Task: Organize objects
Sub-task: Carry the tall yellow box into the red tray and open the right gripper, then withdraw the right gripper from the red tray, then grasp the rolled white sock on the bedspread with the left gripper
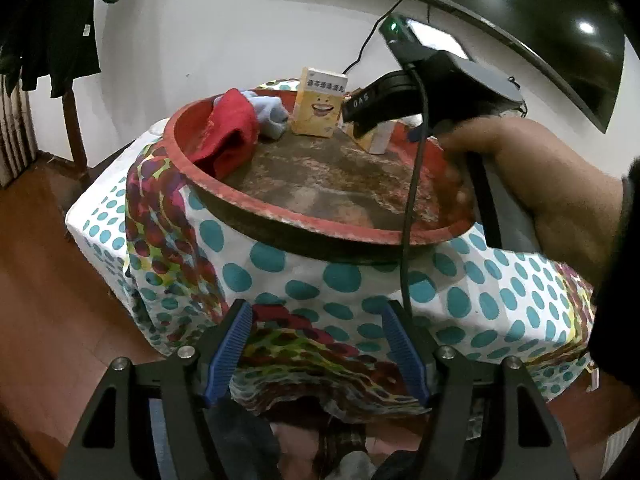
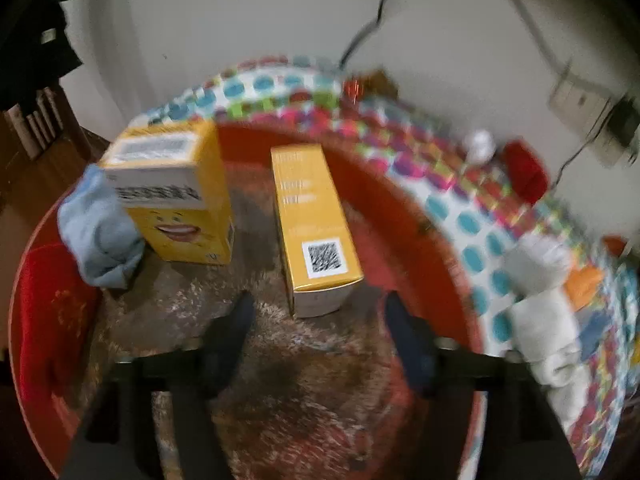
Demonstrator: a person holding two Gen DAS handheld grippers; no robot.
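Observation:
A round red-rimmed tray [image 1: 320, 226] sits on a dotted cloth. In it are a red cloth [image 1: 232, 132], a light blue sock [image 1: 272, 114], an upright yellow box with a smiling face [image 1: 318, 104] and a second yellow box [image 2: 314, 224] lying flat with a QR code. My left gripper [image 1: 318, 344] is open and empty, below the tray's near rim. My right gripper [image 2: 320, 340] is open and empty above the tray, just in front of the flat box; it also shows in the left wrist view [image 1: 362, 114].
The table's dotted cloth [image 1: 352, 280] hangs over the edge. Rolled white towels [image 2: 548, 320], a small red object [image 2: 524, 172] and a white ball [image 2: 480, 146] lie right of the tray. Wooden floor [image 1: 52, 280] is at left; cables hang on the wall.

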